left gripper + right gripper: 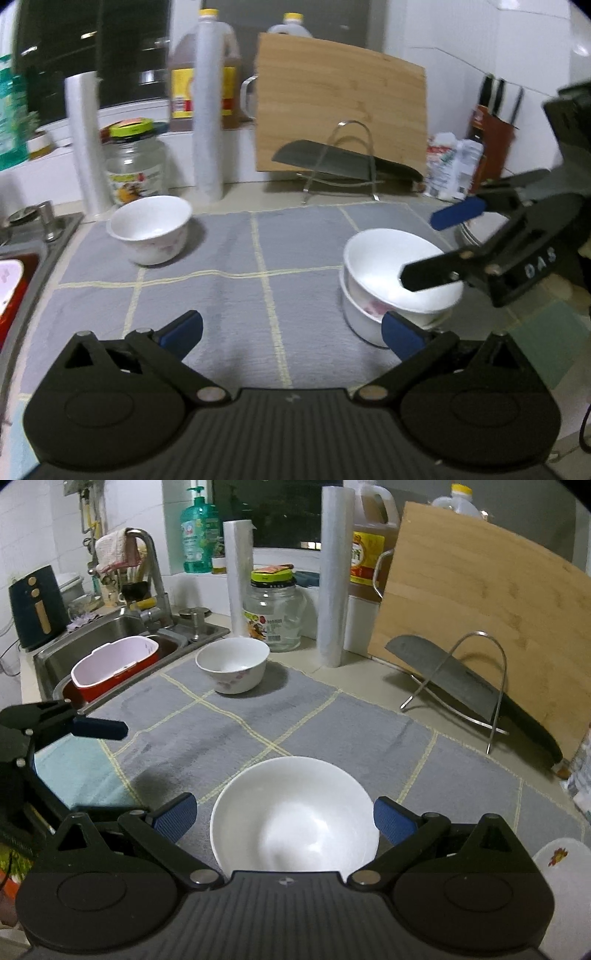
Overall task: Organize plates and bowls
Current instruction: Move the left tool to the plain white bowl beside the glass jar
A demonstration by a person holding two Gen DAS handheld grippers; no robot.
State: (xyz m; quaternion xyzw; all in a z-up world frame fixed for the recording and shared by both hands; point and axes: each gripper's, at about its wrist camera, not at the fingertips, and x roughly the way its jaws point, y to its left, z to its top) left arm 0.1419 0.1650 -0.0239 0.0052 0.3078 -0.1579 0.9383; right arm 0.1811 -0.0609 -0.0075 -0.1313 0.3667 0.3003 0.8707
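Note:
Two white bowls are nested in a stack [391,280] on the grey checked mat [229,295] at the right; the top bowl [295,819] fills the lower middle of the right wrist view. My right gripper [282,818] is open, its blue fingers either side of and above this bowl; it also shows in the left wrist view [436,247]. A single white flowered bowl [151,229] stands at the mat's far left, also in the right wrist view [233,669]. My left gripper [291,332] is open and empty over the mat's near part.
A knife rack with a cleaver [454,686] and a wooden cutting board [480,609] stand behind the mat. A glass jar [273,609], paper rolls [334,576] and oil bottles line the back. The sink [110,642] holds a red-and-pink container. A white plate [561,871] lies at the right.

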